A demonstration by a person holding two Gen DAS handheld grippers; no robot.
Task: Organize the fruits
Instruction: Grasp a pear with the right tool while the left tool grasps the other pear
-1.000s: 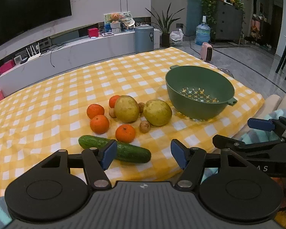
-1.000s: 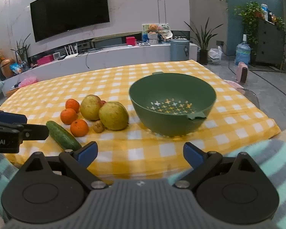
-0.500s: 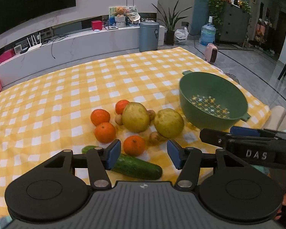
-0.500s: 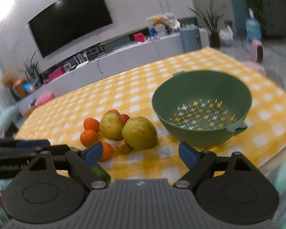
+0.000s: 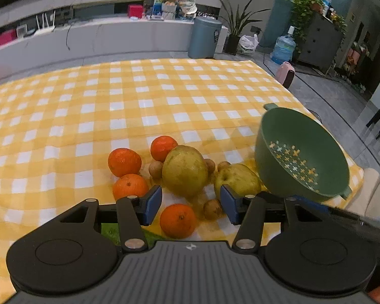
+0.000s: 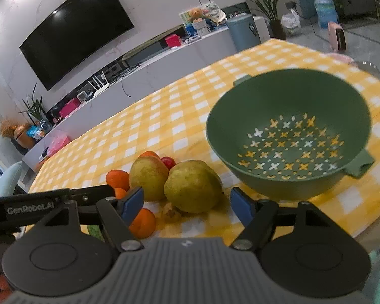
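Both approaching the fruit pile, nothing lifted yet. Green colander (image 6: 288, 136) empty, standing upright on the yellow checked cloth (image 5: 139, 96); taken here as the landmark. Fruit all just left of the colander: nearest pear (image 6: 192, 186) close against its wall, second pear (image 6: 148, 177) beyond, four oranges further left, small brown fruits tucked between, something small and red (image 6: 168, 162) behind the pears. Left gripper (image 5: 191, 206) half spread, jaws just been closing, pinching nothing; front orange (image 5: 177, 220) framed between the pads but clear of them, probably the target. Right gripper (image 6: 183, 206) wider, jaws also just been narrowing, empty as well; nearest pear lined up ahead of the gap, apparently not yet within it. To do the pick well: better to hold the jaws wide enough to pass the fruit's widest part before sinking, then close gently across the middle, since round skins likely to slip or roll away under an off-centre squeeze. For the orange, worth keeping the right-hand pad off the small brown fruit (image 5: 211, 209) lying just beside it. For the pear, a grip across the belly rather than the narrow end, and care not to nudge the colander. With both tools crowding one pile left of the colander, safer to go one after the other. Cucumber (image 5: 111, 230) mostly hidden under the left gripper; not a fruit in the household sense, probably to be left.
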